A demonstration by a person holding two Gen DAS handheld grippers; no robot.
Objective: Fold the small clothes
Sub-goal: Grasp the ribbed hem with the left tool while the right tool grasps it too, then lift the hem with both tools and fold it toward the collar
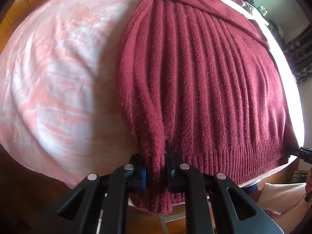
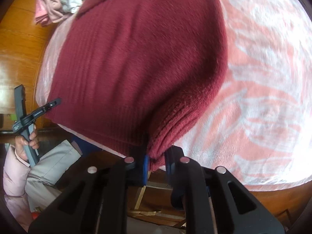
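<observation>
A maroon ribbed knit sweater [image 1: 204,81] lies spread on a table covered with a pink-and-white cloth [image 1: 54,74]. My left gripper [image 1: 156,167] is shut on a bunched fold of the sweater's hem at its near left corner, which is lifted off the cloth. In the right wrist view, my right gripper [image 2: 157,161] is shut on the sweater [image 2: 140,62] at its other near corner, also gathered and raised. The left gripper [image 2: 55,102] shows there at the hem's far end, held by a hand [image 2: 27,142]. A tip of the right gripper [image 1: 304,154] peeks in at the left wrist view's right edge.
A pile of pink and white clothes [image 2: 58,0] sits at the table's far corner. Wooden floor [image 2: 17,44] lies beyond the table edge. The person's pink sleeve [image 2: 13,175] and light trousers [image 2: 50,161] are close below. Small clutter [image 1: 251,5] stands at the far right.
</observation>
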